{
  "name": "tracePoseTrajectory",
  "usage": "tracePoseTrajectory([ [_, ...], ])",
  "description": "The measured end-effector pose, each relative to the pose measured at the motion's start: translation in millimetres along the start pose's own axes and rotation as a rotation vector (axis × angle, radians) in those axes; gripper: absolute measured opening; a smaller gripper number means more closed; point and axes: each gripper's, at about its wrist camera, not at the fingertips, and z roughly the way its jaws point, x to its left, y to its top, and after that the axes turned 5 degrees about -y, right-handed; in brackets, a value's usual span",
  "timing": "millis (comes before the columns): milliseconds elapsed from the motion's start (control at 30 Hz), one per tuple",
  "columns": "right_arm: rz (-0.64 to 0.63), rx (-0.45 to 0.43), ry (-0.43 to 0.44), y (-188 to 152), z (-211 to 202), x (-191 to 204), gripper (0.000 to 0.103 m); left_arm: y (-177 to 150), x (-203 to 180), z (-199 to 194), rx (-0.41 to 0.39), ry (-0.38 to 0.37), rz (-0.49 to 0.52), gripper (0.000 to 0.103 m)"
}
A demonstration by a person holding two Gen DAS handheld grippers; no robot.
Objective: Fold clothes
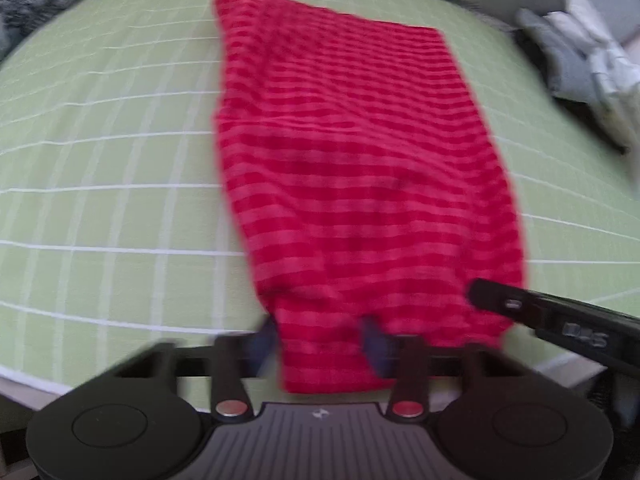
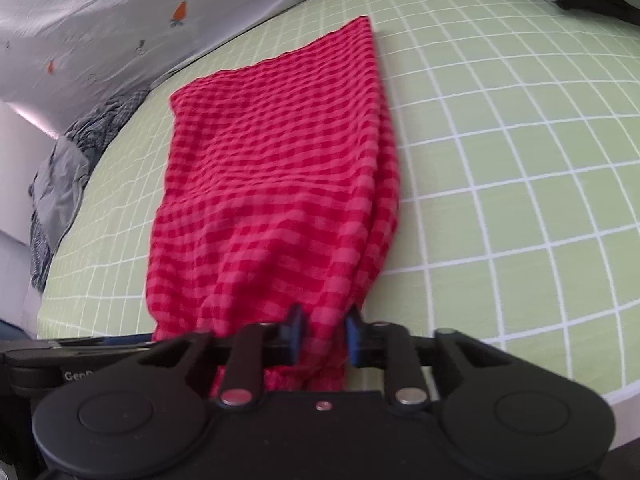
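A red checked garment (image 1: 352, 168) lies lengthwise on a green grid-patterned bed sheet (image 1: 100, 160), folded into a long strip that runs away from me. Its near end hangs over the bed's front edge. My left gripper (image 1: 320, 338) has the near left part of that end between its blue pads, which press on the cloth; this view is blurred. In the right wrist view the same garment (image 2: 272, 184) bunches into my right gripper (image 2: 325, 336), which is shut on the near right corner. The right gripper's black body (image 1: 560, 320) shows at the garment's right side.
A pile of grey and white clothes (image 1: 592, 64) lies at the far right of the bed. Crumpled grey bedding (image 2: 60, 176) and a pale quilt with carrot prints (image 2: 120, 20) border the far side. Green sheet (image 2: 520, 160) spreads to the right of the garment.
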Motion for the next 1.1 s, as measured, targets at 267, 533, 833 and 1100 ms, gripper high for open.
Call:
tracePoseTrajectory([
  [267,-0.009,-0.050,0.057,13,-10,0,0.007,15,-7,-17,-0.058,-0.100,-0.027,0.015],
  [533,0.085,-0.141,0.148,57,-29,-8,0.006,55,-8,-57,-0.187,-0.164,-0.092,0.015],
  [833,0.121,-0.198,0.196,121,-14,-7,0.006,127,-6,-59,-0.266,-0.156,-0.103,0.015],
  [1100,0.146,-0.143,0.181,193,42,-6,0.006,206,17,-22,-0.226,-0.135,-0.105,0.015],
])
